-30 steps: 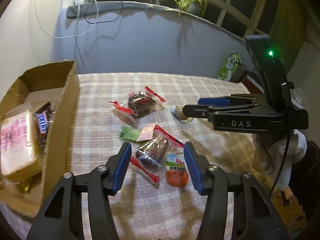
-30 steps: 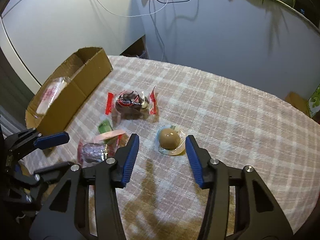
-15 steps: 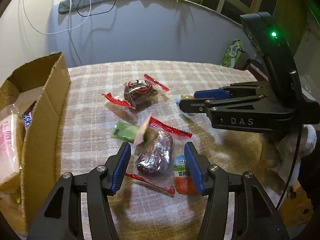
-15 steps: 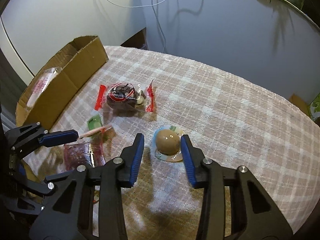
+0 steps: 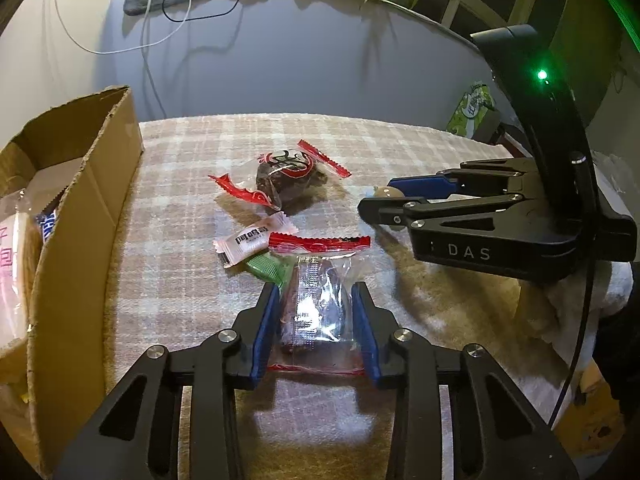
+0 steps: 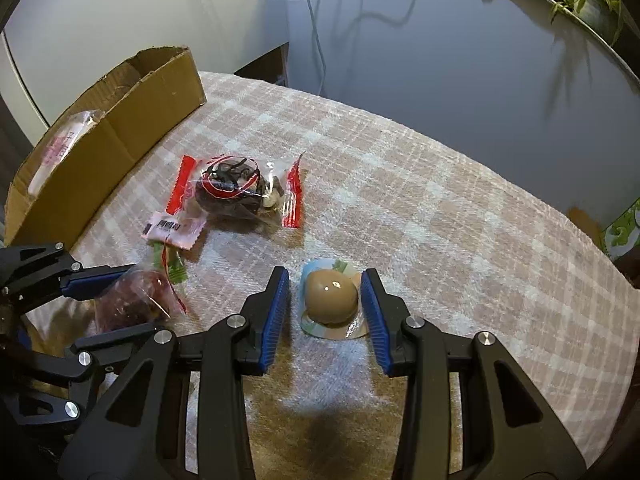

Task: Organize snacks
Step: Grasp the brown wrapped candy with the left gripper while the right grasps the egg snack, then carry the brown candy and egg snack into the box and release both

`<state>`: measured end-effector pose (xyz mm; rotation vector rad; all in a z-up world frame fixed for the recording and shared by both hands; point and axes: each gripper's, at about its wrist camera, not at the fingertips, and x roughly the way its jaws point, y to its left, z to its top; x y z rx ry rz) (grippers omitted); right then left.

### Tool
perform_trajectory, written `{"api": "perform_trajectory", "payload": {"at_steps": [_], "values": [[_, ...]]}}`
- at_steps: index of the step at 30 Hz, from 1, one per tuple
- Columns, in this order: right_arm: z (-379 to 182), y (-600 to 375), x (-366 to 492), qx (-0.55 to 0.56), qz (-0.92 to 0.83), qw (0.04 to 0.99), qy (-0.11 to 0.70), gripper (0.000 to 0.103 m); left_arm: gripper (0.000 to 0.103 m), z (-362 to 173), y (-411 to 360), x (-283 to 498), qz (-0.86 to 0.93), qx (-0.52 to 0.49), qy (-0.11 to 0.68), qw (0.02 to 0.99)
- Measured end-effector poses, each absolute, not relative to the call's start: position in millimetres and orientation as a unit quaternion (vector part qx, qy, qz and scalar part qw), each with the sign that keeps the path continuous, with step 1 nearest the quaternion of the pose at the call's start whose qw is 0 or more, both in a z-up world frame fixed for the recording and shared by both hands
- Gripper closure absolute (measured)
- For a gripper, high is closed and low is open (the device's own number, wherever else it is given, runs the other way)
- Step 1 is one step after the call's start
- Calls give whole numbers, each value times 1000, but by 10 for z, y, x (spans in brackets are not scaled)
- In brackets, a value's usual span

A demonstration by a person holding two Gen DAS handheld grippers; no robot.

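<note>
My left tongs (image 5: 316,322) grip a clear packet of dark snack (image 5: 318,312) on the worktop (image 6: 440,208); my right tongs (image 6: 324,312) straddle a packaged brown egg (image 6: 331,297) — not yet closed on it. Some snacks already sit in the cardboard box (image 5: 76,216) — three more packets lie loose.

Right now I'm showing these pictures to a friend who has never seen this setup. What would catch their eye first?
Probably the left gripper, its blue pads closed on a clear snack packet with a red edge, close to the camera. Next, the right gripper straddles a brown egg in its wrapper, with small gaps at each pad. At the left table edge stands an open cardboard box already holding snacks.
</note>
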<state>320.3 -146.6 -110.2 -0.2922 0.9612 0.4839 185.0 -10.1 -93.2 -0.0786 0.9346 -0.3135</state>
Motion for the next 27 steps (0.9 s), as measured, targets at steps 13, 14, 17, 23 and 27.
{"api": "perform_trajectory", "payload": {"at_steps": [13, 14, 17, 23, 27], "values": [[-1006, -1582, 3053, -119, 235, 856, 444, 75, 69, -799, -30, 1733, -138, -55, 429, 891], [-981, -1590, 3037, -117, 235, 858, 442, 75, 69, -780, -28, 1724, -137, -55, 427, 892], [-910, -1595, 2989, -115, 235, 861, 436, 75, 69, -710, -6, 1682, -136, -57, 419, 896], [-782, -1566, 2865, -110, 236, 867, 424, 75, 69, -584, 37, 1571, -133, -59, 404, 903], [-689, -1520, 2767, -110, 239, 870, 416, 75, 69, -501, 65, 1487, -133, -59, 394, 908]]}}
